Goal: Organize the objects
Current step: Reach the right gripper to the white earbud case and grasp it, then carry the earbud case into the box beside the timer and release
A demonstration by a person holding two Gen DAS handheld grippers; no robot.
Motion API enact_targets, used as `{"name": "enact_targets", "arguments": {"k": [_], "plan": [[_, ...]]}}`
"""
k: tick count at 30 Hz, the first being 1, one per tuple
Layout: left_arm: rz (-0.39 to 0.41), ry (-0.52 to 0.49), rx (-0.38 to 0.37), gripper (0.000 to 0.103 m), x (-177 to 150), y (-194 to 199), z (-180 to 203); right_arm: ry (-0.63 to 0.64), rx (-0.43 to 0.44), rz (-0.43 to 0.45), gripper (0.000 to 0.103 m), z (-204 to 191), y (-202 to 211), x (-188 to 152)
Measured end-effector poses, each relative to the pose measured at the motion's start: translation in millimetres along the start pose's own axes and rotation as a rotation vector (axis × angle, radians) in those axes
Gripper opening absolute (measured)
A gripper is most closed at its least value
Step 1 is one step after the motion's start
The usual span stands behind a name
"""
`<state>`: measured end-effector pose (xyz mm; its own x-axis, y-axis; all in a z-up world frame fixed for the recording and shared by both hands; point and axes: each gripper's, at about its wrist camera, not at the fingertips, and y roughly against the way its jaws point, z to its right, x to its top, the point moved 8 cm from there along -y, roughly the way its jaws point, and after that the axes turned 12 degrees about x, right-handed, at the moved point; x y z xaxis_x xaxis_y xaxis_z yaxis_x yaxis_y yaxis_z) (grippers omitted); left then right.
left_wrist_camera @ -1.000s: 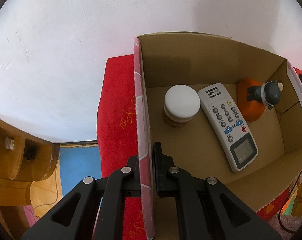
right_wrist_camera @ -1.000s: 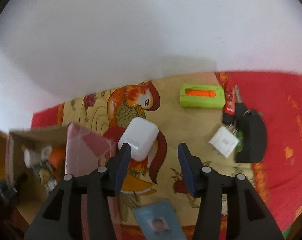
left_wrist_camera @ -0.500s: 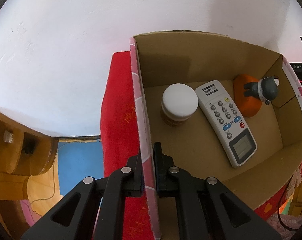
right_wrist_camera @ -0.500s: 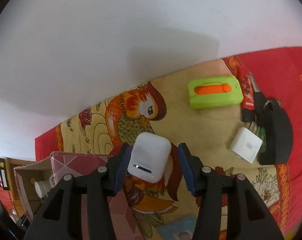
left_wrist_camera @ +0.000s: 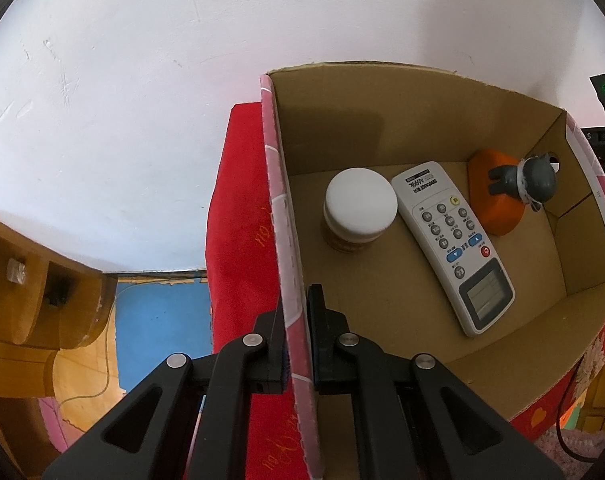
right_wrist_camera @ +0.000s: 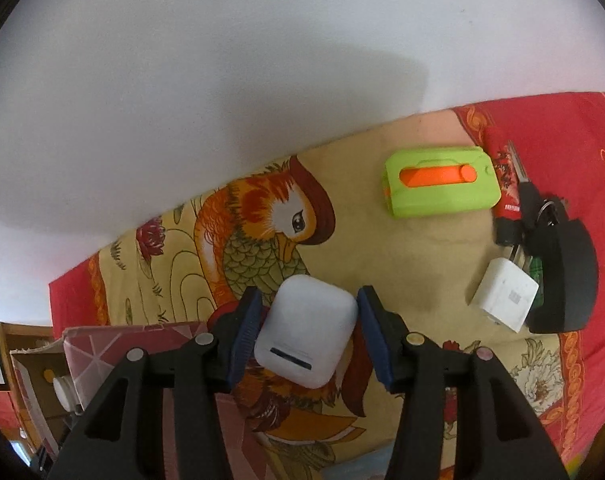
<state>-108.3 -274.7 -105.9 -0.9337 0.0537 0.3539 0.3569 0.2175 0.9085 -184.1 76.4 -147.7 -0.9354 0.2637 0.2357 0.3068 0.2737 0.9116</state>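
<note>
Fingers (right_wrist_camera: 248, 332) astride earbud case (right_wrist_camera: 307, 332) (lengthwise).

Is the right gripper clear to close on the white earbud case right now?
Probably yes. The right gripper already straddles the earbud case, a pad on either side with small gaps and nothing between; the charger and green box lie well off.

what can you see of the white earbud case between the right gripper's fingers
The white earbud case is a small rounded box of smooth, glossy plastic, with a dark slot on the face nearest the camera. It lies tilted on the bird-patterned cloth. The right gripper straddles it; the blue pads sit close on either side, the right one at its corner. Whether they press on it is unclear. Nothing else touches it.
</note>
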Motion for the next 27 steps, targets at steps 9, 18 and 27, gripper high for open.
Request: {"name": "enact_targets", "arguments": {"k": [9, 18, 27], "plan": [[0.006, 0.002, 0.003, 0.008, -1, -4, -1, 0.120, -0.136, -0.048, 0.072, 9, 3, -11], [0.007, 0.002, 0.002, 0.008, 1, 0, 6, 0.170, -0.121, -0.043, 0.043, 2, 16, -7], [0.006, 0.000, 0.006, 0.008, 6, 1, 9, 0.231, -0.065, 0.059, 0.043, -11, 55, -4]]}}
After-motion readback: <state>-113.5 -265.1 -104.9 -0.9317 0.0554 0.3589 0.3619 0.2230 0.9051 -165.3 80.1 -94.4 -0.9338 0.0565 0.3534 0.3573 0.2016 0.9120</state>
